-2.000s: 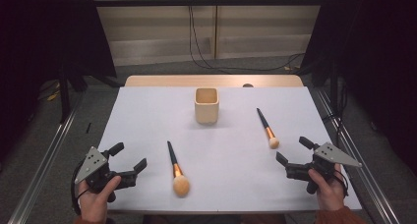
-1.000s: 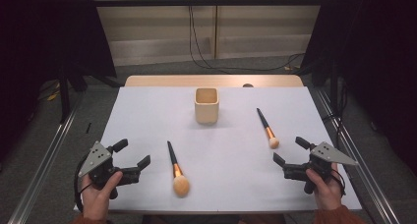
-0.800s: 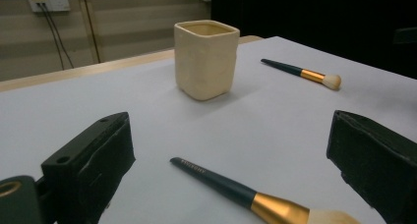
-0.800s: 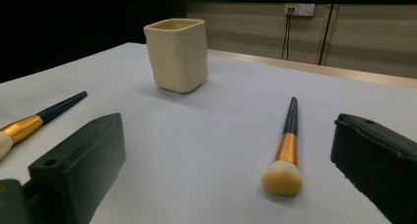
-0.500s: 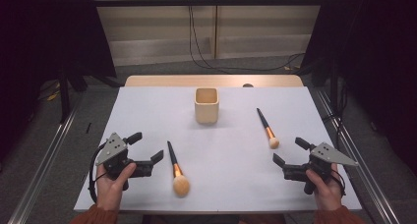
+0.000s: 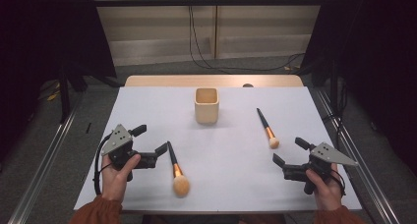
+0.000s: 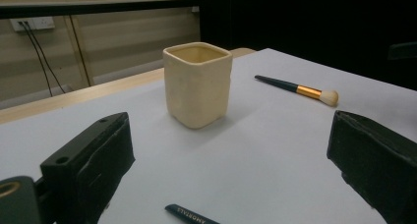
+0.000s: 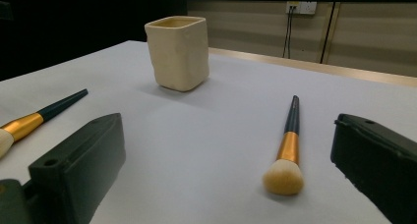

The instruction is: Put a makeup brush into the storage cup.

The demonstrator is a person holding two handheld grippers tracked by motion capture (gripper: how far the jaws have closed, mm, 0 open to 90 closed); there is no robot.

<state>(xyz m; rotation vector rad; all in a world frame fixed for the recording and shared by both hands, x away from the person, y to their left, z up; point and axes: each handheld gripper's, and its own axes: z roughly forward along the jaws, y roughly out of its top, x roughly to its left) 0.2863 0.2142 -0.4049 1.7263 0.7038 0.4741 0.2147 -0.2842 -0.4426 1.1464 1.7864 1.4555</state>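
Note:
A cream square cup (image 6: 206, 105) stands upright at the middle back of the white table (image 6: 231, 160). Two makeup brushes with dark handles and gold ferrules lie flat. The left brush (image 6: 174, 165) has its bristle head toward me, and my left gripper (image 6: 150, 139) is open just left of its handle tip. The right brush (image 6: 265, 126) lies right of the cup; my right gripper (image 6: 288, 150) is open, a little nearer than its head. In the left gripper view I see the cup (image 7: 197, 84) ahead and a handle tip (image 7: 189, 214) low between the jaws. The right gripper view has a brush (image 8: 289, 145) between the jaws.
A wooden table edge (image 6: 211, 80) runs behind the white sheet. Metal rails (image 6: 44, 170) flank the table on both sides. Cables (image 6: 206, 52) trail over the floor behind, in front of a pale wall. Dark curtains hang to the left and right.
My left gripper has moved right and forward, from the table's near left corner up to the left brush's handle. The right gripper has barely shifted. Brushes and cup lie unchanged.

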